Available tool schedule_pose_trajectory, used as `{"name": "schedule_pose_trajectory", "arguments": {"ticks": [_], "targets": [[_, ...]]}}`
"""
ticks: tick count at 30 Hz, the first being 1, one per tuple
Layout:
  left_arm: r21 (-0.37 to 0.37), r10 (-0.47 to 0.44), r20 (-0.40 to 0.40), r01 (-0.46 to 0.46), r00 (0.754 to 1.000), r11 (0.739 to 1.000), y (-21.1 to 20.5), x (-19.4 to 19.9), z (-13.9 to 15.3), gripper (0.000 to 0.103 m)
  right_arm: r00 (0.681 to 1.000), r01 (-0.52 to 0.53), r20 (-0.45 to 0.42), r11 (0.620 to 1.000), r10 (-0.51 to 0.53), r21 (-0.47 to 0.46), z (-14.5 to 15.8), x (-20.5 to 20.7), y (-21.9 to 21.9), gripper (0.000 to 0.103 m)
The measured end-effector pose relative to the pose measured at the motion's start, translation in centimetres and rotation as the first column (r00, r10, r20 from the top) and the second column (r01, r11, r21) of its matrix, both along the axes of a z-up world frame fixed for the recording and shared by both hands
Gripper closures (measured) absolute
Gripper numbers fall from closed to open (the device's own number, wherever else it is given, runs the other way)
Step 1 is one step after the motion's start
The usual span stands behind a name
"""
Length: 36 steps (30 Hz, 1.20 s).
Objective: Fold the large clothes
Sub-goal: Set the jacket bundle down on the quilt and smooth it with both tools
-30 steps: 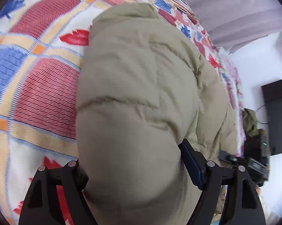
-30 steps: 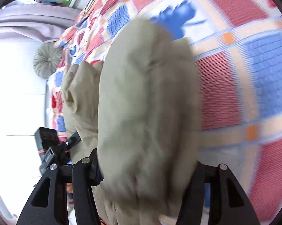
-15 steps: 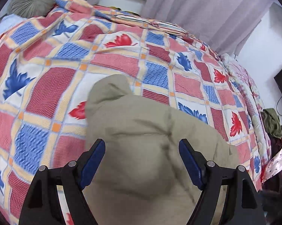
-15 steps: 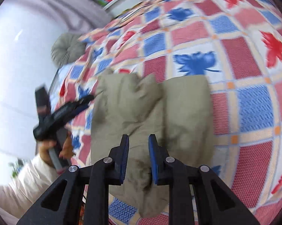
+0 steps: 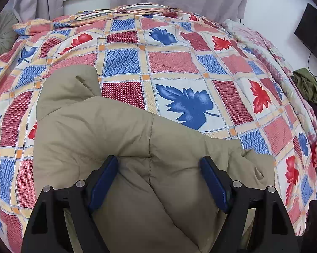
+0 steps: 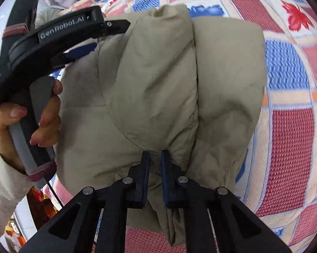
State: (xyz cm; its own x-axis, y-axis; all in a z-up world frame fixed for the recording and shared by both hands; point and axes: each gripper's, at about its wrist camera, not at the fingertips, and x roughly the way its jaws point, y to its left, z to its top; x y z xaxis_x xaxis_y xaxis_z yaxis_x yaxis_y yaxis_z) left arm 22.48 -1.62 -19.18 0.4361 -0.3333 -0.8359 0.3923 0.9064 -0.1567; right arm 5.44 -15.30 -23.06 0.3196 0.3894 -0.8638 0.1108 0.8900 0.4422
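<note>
The khaki padded jacket (image 5: pixel 120 139) lies on the bed (image 5: pixel 179 63), already folded into a thick bundle. The left gripper (image 5: pixel 158 166) hangs wide above it; the right gripper (image 6: pixel 154 158), narrow, pinches a near fold. Final tidying seems left.

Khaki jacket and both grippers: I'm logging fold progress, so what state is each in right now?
Khaki jacket: folded over itself in layers, lying on the patterned bedspread.
Left gripper: open, jaws wide apart over the jacket.
Right gripper: nearly shut, pinching a jacket fold.
</note>
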Motion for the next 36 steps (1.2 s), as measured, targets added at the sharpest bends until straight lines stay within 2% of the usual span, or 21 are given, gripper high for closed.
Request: {"name": "schedule_pose_trajectory", "arguments": {"ticks": [4,13,19,22,25,27,29,36], "targets": [[0.020,0.000,-0.011,0.001,1.000,1.000,0.1,-0.5,0.5,0.022,1.000,0.027,-0.006,1.000,-0.027,0.017,-1.2,0.1,-0.1,0.093],[0.084,0.052,-0.060,-0.047,0.997,0.995,3.0,-3.5,3.6,0.022,0.997,0.077,-0.037,0.993,-0.074,0.094,-1.5,-0.1,-1.3,0.093],[0.117,0.073,-0.114,-0.060,0.991,0.991,5.2,-6.1,3.6,0.022,0.994,0.100,-0.054,0.991,-0.095,0.092,-1.9,0.8,-2.6,0.093],[0.121,0.088,-0.137,-0.071,0.987,0.990,6.3,-7.4,3.5,0.017,0.994,0.101,-0.054,0.991,-0.096,0.087,-1.0,0.6,-2.8,0.089],[0.110,0.119,-0.134,-0.104,0.984,0.988,7.6,-8.8,3.6,0.017,0.994,0.099,-0.055,0.991,-0.095,0.086,0.0,-0.2,-2.7,0.089],[0.106,0.145,-0.147,-0.130,0.978,0.986,8.6,-9.6,3.4,0.000,0.994,0.095,-0.061,0.992,-0.090,0.084,0.3,-0.8,-2.3,0.089],[0.100,0.169,-0.151,-0.155,0.974,0.983,9.6,-10.0,3.0,0.000,0.994,0.088,-0.077,0.994,-0.083,0.070,0.5,-1.5,-2.0,0.088],[0.175,0.209,-0.195,-0.175,0.958,0.969,11.8,-11.7,1.2,0.000,0.990,0.102,-0.103,0.994,-0.096,0.050,1.2,-3.1,-1.8,0.088]]}}
